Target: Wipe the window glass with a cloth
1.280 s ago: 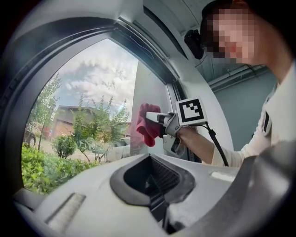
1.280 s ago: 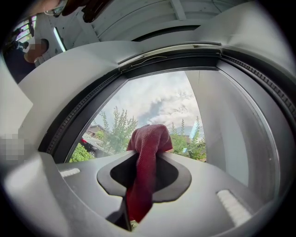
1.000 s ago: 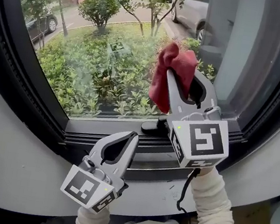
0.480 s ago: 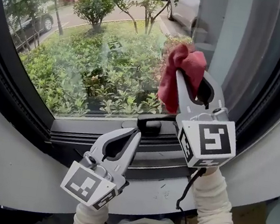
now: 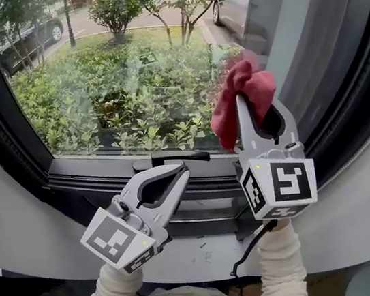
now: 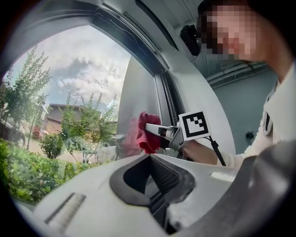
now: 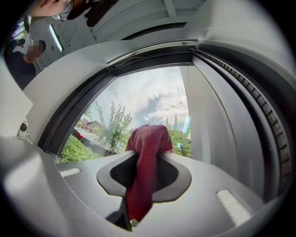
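A dark red cloth is bunched at the tip of my right gripper, which is shut on it. The cloth presses against the window glass near the lower right corner of the pane, beside the right frame. In the left gripper view the cloth meets its faint reflection on the glass. In the right gripper view the cloth hangs down between the jaws of the right gripper. My left gripper is shut and empty, low over the bottom frame.
A black window handle lies along the bottom frame, just ahead of the left gripper. The dark right frame stands close beside the cloth. Shrubs, trees and parked cars lie outside. A white sill runs below.
The right gripper has carried the cloth to the right across the glass, closer to the right frame. The left gripper has stayed low by the bottom frame.
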`<state>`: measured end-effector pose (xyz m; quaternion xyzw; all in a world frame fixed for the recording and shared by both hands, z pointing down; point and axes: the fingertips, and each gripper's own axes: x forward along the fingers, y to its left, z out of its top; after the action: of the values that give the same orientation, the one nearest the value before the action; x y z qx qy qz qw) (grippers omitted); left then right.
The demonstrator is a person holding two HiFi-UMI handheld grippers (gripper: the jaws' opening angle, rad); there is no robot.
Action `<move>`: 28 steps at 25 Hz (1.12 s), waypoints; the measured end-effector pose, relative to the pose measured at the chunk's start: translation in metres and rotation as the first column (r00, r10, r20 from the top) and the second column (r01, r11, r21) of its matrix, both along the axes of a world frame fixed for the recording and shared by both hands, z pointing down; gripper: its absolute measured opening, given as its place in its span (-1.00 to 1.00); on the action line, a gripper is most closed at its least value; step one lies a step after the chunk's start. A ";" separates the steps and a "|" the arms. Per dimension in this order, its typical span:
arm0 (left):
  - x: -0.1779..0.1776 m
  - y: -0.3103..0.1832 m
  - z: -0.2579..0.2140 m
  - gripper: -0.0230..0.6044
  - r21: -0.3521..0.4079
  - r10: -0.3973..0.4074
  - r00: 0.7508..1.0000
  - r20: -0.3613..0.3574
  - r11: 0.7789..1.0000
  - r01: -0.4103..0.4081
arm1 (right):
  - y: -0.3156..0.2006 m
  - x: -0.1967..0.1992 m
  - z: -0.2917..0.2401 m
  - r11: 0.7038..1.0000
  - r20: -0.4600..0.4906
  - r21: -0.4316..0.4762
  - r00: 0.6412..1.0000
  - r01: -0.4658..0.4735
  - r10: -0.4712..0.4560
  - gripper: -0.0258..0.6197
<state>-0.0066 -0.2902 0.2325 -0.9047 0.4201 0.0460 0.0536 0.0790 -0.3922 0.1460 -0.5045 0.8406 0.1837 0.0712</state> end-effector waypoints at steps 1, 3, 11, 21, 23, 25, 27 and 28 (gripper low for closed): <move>0.001 0.001 0.000 -0.93 0.000 -0.002 1.000 0.002 1.000 0.002 | 0.001 -0.001 0.001 1.000 0.009 -0.004 1.000 0.023 -0.023 -0.60; 0.003 0.004 0.000 -0.93 -0.001 -0.009 1.000 0.008 1.000 0.009 | 0.008 -0.002 0.002 0.997 0.039 -0.015 0.996 0.082 -0.081 -0.60; -0.001 0.024 -0.003 -0.93 0.010 -0.035 0.999 0.021 0.999 0.035 | 0.073 -0.012 0.018 0.967 0.067 -0.019 0.966 0.253 -0.251 -0.60; -0.008 0.057 0.009 -0.93 -0.021 -0.018 0.999 0.027 1.000 0.019 | 0.152 -0.016 0.096 0.931 0.118 -0.142 0.940 0.336 -0.321 -0.60; -0.010 0.064 0.010 -0.93 -0.024 -0.012 1.000 0.027 1.000 0.013 | 0.158 -0.021 0.104 0.925 0.127 -0.158 0.936 0.345 -0.327 -0.60; -0.011 0.070 0.011 -0.93 -0.024 -0.007 1.000 0.027 1.000 0.008 | 0.164 -0.028 0.104 0.919 0.137 -0.161 0.931 0.359 -0.340 -0.60; -0.013 0.077 0.011 -0.93 -0.023 -0.004 1.000 0.027 1.000 0.005 | 0.172 -0.037 0.101 0.914 0.137 -0.156 0.924 0.376 -0.357 -0.60; -0.015 0.080 0.011 -0.93 -0.021 -0.003 1.000 0.026 1.000 0.003 | 0.175 -0.041 0.099 0.911 0.134 -0.153 0.922 0.382 -0.364 -0.60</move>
<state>-0.0212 -0.2097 0.2439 -0.9051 0.4213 0.0296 0.0494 0.0380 -0.2169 0.2455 -0.3475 0.9297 0.0656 0.1031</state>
